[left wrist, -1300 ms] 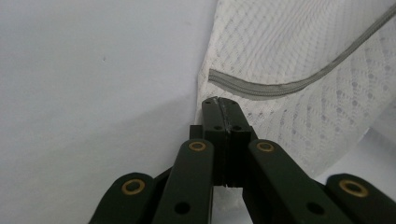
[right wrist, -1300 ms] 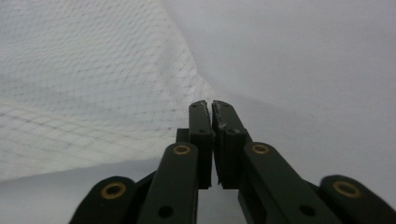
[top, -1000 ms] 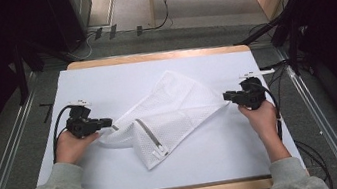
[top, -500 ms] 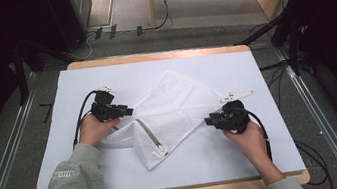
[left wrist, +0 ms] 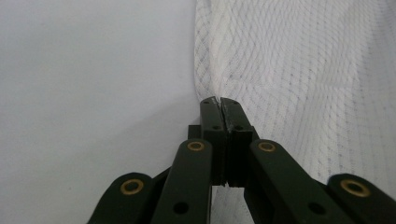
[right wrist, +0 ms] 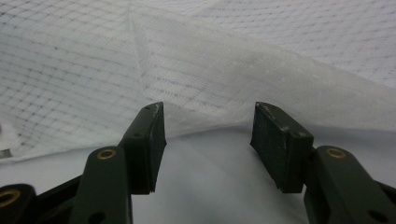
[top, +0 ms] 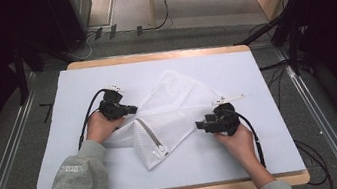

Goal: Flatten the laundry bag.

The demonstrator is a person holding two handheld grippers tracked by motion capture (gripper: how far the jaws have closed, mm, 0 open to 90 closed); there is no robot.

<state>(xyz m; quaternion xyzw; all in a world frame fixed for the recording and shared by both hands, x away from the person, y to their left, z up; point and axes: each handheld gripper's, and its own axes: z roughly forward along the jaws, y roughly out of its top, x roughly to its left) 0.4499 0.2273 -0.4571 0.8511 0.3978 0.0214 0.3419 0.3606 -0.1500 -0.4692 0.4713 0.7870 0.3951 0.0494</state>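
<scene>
My left hand-held gripper has its jaws pressed together at the edge of the mesh bag, having just closed; whether a fold of mesh is pinched between the pads I cannot tell. In the high view this left hand-held gripper sits at the bag's left corner, my left hand behind it. My right hand-held gripper stands open, jaws just widened, nothing between them, the bag's lower hem lying just ahead of the pads. From above, it points at the bag's right edge, my right hand trailing a cable. The white bag lies flat and slightly rumpled in the middle of the white surface, its zipper running along the near-left side.
</scene>
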